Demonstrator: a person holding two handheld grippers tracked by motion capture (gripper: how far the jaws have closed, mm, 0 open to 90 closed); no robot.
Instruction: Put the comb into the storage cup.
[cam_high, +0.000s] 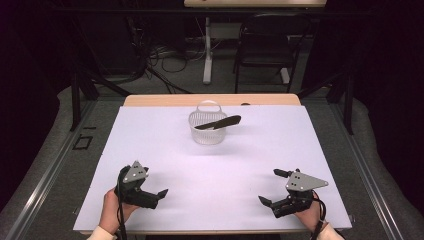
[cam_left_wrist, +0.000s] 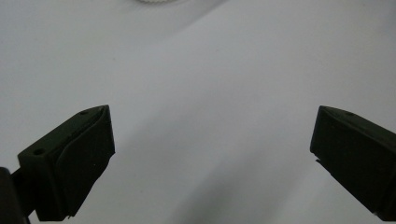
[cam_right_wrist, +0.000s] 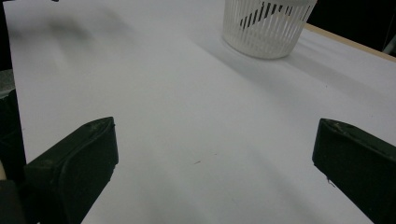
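A white slotted basket (cam_high: 207, 129) stands on the white sheet toward the far middle of the table. A dark knife-like tool (cam_high: 219, 123) lies tilted across its rim, one end sticking out to the right. My left gripper (cam_high: 153, 183) rests near the front left, open and holding nothing. At the front right, my right gripper (cam_high: 270, 187) is also open and holds nothing. In the left gripper view the jaws (cam_left_wrist: 212, 140) stand wide apart over bare sheet. The right gripper view has its gripper (cam_right_wrist: 215, 149) spread wide, with the basket (cam_right_wrist: 266, 25) far ahead and dark shapes behind its slots.
The white sheet (cam_high: 210, 170) covers most of the wooden table (cam_high: 150, 100). Behind the table are a black chair (cam_high: 265, 45), a white table leg (cam_high: 207, 50) and cables on the floor. A sliver of the basket's rim (cam_left_wrist: 154, 1) shows at the top of the left gripper view.
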